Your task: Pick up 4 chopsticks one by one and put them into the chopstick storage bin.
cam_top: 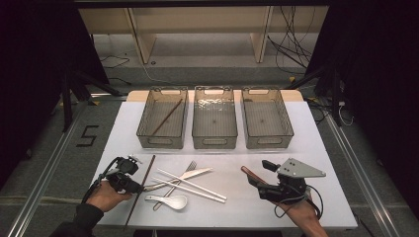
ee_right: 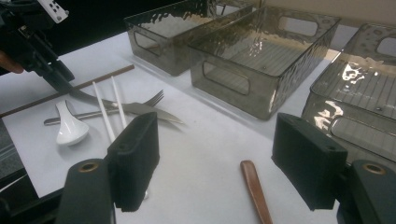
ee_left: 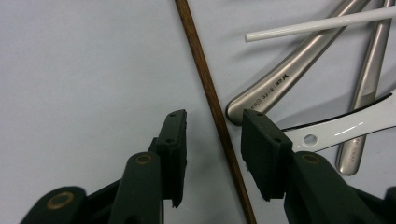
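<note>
The left gripper [ee_left: 212, 140] stood spread around the brown chopstick [ee_left: 212, 100], not pinching it yet. The stick ran from twelve to six o'clock on the table [cam_top: 321, 197]. The right gripper [ee_right: 215, 163] waited spread wide, farther away.

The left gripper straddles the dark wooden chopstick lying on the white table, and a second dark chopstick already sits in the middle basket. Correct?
Not quite: the second dark wooden chopstick lies in the left translucent grey basket, as the high view shows. The left gripper does straddle the dark wooden chopstick on the white table.
</note>
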